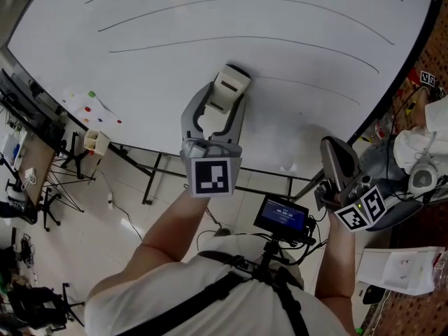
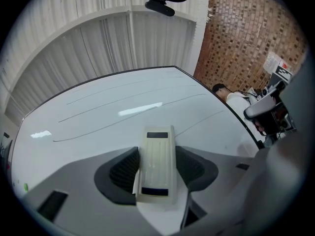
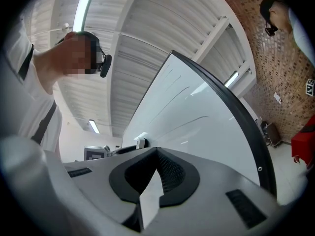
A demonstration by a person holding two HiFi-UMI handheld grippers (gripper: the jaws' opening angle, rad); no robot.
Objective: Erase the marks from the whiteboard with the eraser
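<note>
Left gripper (image 1: 225, 98) holding the eraser (image 1: 231, 82) to the lower middle of the whiteboard (image 1: 210, 16). Its fingers (image 2: 123, 168) are spread wide but clamp the long sides of the cream eraser block, one pad on each flank. The block lies lengthwise between them and its far end sticks out past the tips toward the board. This lengthwise hold probably lets the eraser's working face meet the board first, while the fingers stay clear of it. The head view suggests the eraser touches the board, though no view confirms contact.

Several long, thin curved marks (image 1: 266, 38) cross the board above the eraser. A fainter one runs just to its right. The eraser sits below most of the lines, so the bulk of the wiping appears to be undone.

Right gripper (image 1: 334, 152) is held off the lower right edge of the board, well apart from the eraser and pointing upward. Its fingers (image 3: 170, 173) are pressed together with nothing between them. It seems to be parked out of the wiping path, with no part in this step.
</note>
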